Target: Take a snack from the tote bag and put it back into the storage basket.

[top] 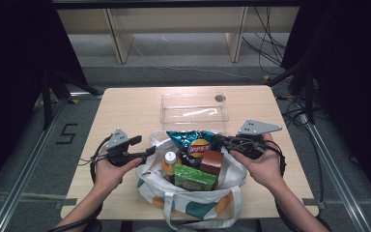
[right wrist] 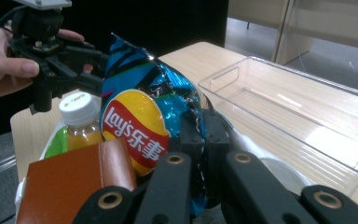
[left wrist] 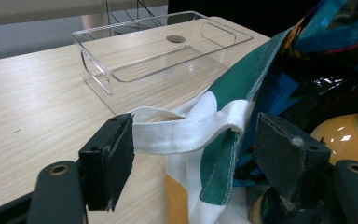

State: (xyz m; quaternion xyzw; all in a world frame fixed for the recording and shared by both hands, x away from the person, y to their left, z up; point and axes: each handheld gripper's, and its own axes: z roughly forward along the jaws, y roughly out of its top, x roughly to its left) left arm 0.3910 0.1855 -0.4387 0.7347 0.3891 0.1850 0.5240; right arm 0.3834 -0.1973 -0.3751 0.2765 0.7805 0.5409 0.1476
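Observation:
A white, green and orange tote bag sits at the table's front. It holds a blue Lay's chips bag, an orange juice bottle, a brown box and a green packet. My right gripper is shut on the chips bag's right edge, its jaws pinching the foil. My left gripper stands open at the tote's left rim. The white handle strap runs between its pads without being pressed.
A clear plastic tray lies empty on the wooden table just behind the bag. Bare tabletop stretches to the left and right of it. Shelving legs and cables stand on the floor beyond the table.

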